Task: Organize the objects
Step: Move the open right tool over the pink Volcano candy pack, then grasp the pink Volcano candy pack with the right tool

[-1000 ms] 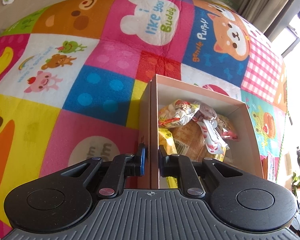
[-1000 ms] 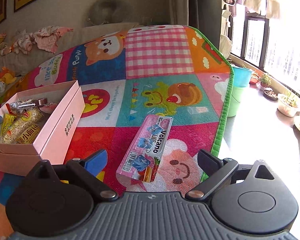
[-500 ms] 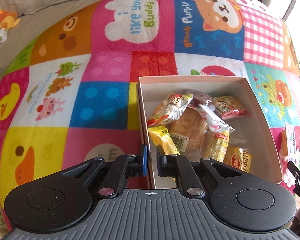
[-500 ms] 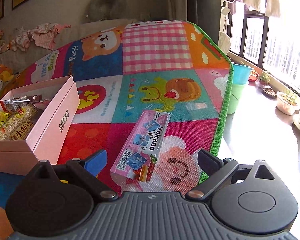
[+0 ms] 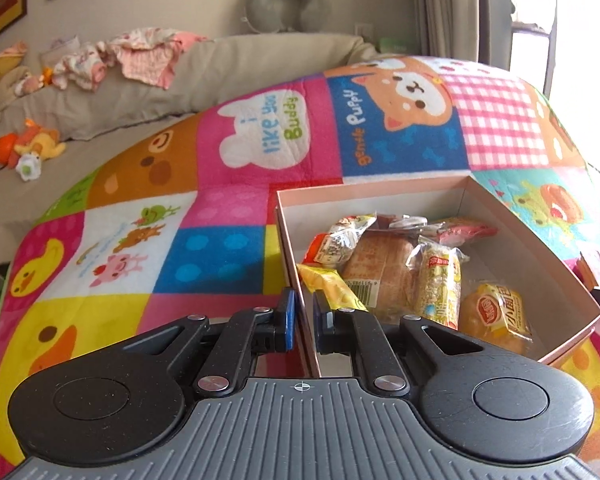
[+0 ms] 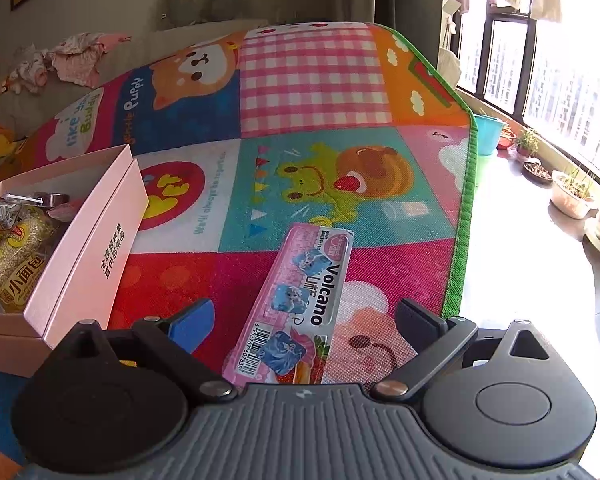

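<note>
A pink cardboard box [image 5: 372, 190] lies open on the colourful play mat [image 5: 220, 248], holding several wrapped snacks, among them a bread loaf [image 5: 380, 268] and yellow packets. My left gripper [image 5: 303, 320] is shut on the box's near left wall, one finger outside and one inside. In the right wrist view the same box [image 6: 92, 248] sits at the left. A pink "Volcano" packet [image 6: 300, 300] lies flat on the mat [image 6: 316, 80]. My right gripper [image 6: 304, 316] stands open just above the packet's near end, its fingers wide on either side and not touching it.
A beige sofa [image 5: 140, 96] with clothes and a soft toy [image 5: 32, 146] runs behind the mat. To the right, past the mat's green edge [image 6: 466, 208], is bare floor with a teal bucket [image 6: 488, 132] and plant pots [image 6: 572, 196] under the windows.
My left gripper, still clamped on the box wall, has swung and rolled, so its view now takes in the sofa. The right gripper has edged closer to the pink packet.
</note>
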Available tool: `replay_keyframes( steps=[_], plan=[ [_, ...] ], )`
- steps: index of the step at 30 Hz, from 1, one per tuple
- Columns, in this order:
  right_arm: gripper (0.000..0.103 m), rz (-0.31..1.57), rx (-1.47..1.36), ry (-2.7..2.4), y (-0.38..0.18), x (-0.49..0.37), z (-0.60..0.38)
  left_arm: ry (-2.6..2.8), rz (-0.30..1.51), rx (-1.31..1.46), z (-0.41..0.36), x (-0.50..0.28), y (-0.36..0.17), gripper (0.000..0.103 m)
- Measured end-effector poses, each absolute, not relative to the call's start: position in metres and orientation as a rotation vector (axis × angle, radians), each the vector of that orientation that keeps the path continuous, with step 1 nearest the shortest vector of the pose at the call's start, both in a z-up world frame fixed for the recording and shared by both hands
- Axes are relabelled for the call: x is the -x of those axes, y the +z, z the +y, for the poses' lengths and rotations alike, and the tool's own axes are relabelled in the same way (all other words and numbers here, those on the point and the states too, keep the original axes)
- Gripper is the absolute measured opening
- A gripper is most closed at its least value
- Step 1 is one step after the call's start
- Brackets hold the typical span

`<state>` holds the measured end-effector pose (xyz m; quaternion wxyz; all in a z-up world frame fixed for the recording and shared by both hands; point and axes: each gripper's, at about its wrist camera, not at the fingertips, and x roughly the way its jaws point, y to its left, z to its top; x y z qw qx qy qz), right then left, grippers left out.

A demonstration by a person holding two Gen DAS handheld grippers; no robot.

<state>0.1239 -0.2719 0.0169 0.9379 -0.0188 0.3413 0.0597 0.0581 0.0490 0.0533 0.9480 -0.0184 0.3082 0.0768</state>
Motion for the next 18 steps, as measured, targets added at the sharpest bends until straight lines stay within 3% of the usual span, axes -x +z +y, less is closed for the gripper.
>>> replay_keyframes(
  steps=[17,18],
  plan=[
    [0.097,0.736,0.063,0.111,0.017,-0.141,-0.273,0.123,0.569,0.051,0.052,-0.05,0.047,0.011],
    [0.094,0.744,0.056,0.122,0.016,-0.145,-0.271,0.121,0.569,0.051,0.053,-0.051,0.047,0.011]
  ],
)
